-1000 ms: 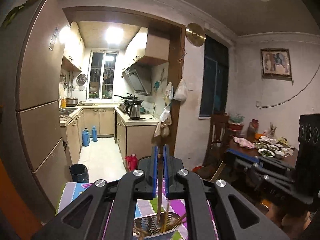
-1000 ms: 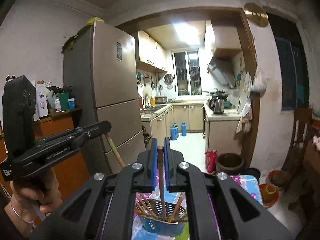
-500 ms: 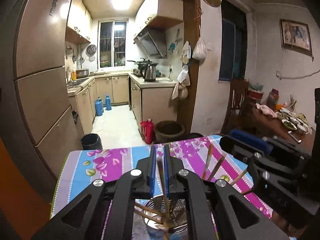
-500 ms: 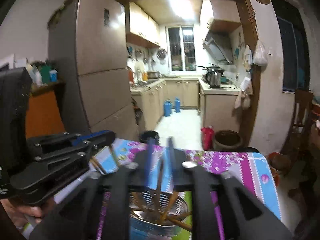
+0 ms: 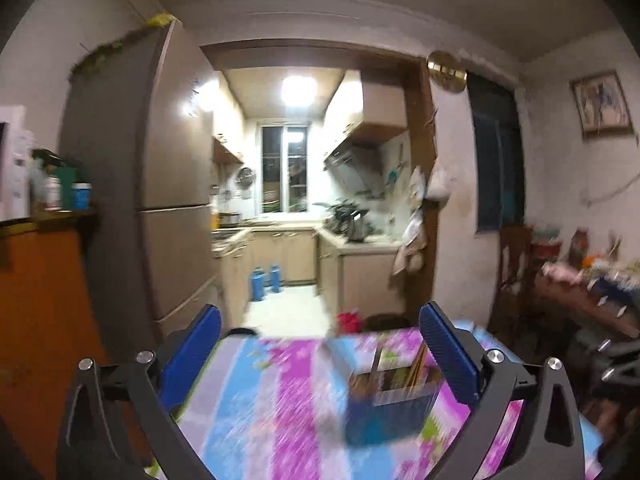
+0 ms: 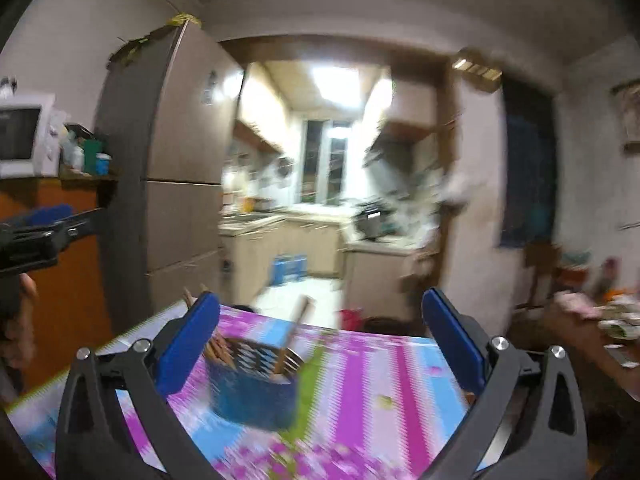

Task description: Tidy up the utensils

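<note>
Blur – chopsticks point(image 6: 218, 350) indistinct | holder point(image 5: 390, 408) smeared | tablecloth point(image 6: 400, 380) cropped

A tall fridge point(image 5: 168, 184) is standing at the left of the kitchen doorway, with greenery trailing along its top. Beyond it, a ceiling light point(image 5: 298, 90) is glowing over the cabinets, and two blue bottles point(image 5: 266, 280) are sitting on the kitchen floor. A kettle point(image 5: 356, 226) is resting on the counter, under the range hood point(image 5: 352, 168). A microwave point(image 6: 24, 140) is sitting on the orange cabinet point(image 5: 44, 300) to the left. A framed picture point(image 5: 602, 104) is hanging on the right wall, above a dining table point(image 5: 580, 296) crowded with blurred dishes. A floral tablecloth point(image 6: 380, 380), striped pink and blue, is covering the near table.
</note>
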The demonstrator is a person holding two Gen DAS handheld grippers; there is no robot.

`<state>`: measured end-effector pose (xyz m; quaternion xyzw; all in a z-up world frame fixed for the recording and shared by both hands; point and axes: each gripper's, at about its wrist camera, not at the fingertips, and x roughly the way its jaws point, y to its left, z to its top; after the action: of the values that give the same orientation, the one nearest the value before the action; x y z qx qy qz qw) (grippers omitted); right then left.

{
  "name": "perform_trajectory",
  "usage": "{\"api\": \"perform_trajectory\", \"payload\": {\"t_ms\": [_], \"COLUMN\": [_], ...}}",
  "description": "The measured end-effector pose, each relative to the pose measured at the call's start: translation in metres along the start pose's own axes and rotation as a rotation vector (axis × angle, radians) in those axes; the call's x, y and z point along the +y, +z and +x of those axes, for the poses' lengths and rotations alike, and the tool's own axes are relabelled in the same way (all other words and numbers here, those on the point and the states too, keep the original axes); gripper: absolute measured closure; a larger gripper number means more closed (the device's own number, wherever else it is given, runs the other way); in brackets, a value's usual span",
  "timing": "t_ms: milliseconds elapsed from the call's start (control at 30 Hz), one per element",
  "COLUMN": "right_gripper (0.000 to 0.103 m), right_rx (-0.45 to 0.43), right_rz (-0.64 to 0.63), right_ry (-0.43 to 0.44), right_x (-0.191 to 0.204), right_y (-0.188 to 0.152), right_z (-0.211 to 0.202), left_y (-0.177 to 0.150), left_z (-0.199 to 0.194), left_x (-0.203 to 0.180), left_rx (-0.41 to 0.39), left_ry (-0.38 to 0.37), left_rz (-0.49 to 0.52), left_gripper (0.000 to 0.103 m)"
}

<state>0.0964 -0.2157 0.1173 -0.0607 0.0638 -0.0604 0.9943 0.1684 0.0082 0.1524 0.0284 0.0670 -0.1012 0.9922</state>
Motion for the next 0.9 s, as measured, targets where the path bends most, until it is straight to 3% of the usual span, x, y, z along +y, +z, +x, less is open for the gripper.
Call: {"api": "perform_trajectory", "payload": {"t_ms": [100, 133, 300, 400, 500, 733, 900], "right_gripper": [0.005, 0.005, 0.005, 0.005, 0.005, 0.005, 0.005], "right_rx": [0.139, 0.172, 0.147, 0.126, 0.139, 0.141, 0.129], "right_rz": [-0.020, -0.006, 0.061, 0.051, 0.040, 0.071, 0.081], "right_ry": [-0.060, -0.071, -0.128, -0.173, -0.187, -0.217, -0.211], "right_x": [0.012, 0.017, 0.036, 0.043, 0.046, 0.042, 0.042], "right_y": [-0.033, -0.048, -0.094, -0.113, -0.125, -0.136, -0.139], "right_z": [-0.029, -0.043, -0.095, -0.115, -0.120, -0.133, -0.151], "left_y": [-0.048, -0.058, -0.127, -0.147, -0.157, -0.161, -0.164], "left_z": [-0.036, -0.043, -0.087, -0.108, -0.127, -0.140, -0.157], "left_x": [-0.007, -0.009, -0.038, -0.052, -0.051, -0.052, -0.056], "left_rx": [0.126, 0.150, 0.179, 0.149, 0.137, 0.199, 0.171], "left_ry": [0.081, 0.063, 0.135, 0.207, 0.233, 0.146, 0.136], "left_rz": [0.006, -0.001, 0.029, 0.039, 0.002, -0.052, -0.045], "left_gripper": [0.004, 0.004, 0.004, 0.004, 0.004, 0.004, 0.004]}}
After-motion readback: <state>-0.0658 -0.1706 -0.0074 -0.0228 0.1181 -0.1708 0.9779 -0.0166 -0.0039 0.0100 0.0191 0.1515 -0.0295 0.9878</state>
